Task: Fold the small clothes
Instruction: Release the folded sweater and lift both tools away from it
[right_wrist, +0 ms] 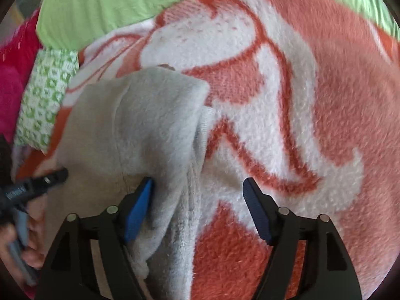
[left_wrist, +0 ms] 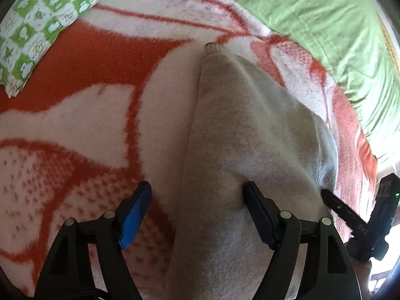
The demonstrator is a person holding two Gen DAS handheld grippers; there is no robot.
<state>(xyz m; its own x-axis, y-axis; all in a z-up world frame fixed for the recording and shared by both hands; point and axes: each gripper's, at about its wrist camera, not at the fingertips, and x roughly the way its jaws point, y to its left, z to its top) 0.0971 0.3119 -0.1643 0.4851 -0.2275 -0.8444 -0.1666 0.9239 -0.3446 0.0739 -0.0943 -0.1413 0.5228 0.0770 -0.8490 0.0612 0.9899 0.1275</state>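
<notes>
Garment, a small pale-grey fleecy piece with a ribbed cuff (left_wrist: 250,130), is lying on the orange-and-white patterned fleece blanket (left_wrist: 82,57), running from 6 o'clock up to its cuff at about 12 in the left wrist view. In the right wrist view it is sitting at 9 o'clock, ribbed hem trailing down to 6.

Left gripper (left_wrist: 197,215) is standing spread, straddling the garment's left edge: blue-padded finger over blanket, the other finger pressing into the grey cloth. Right gripper (right_wrist: 197,212) is likewise spread, its blue finger touching the garment's right edge, the other over bare blanket. Neither is pinching anything.

Judgement: mid-fold, both tools are lining up on the near corners. Next move is calling for both to close on an edge, then lift and carry it toward the cuff end without dragging the blanket.

Green sheet (left_wrist: 312,12) at 1 o'clock, green-checked pillow (left_wrist: 37,25) at 10.

Writing: some lettering on the left gripper's body in the right view, too blurred to read. No brand readable.
</notes>
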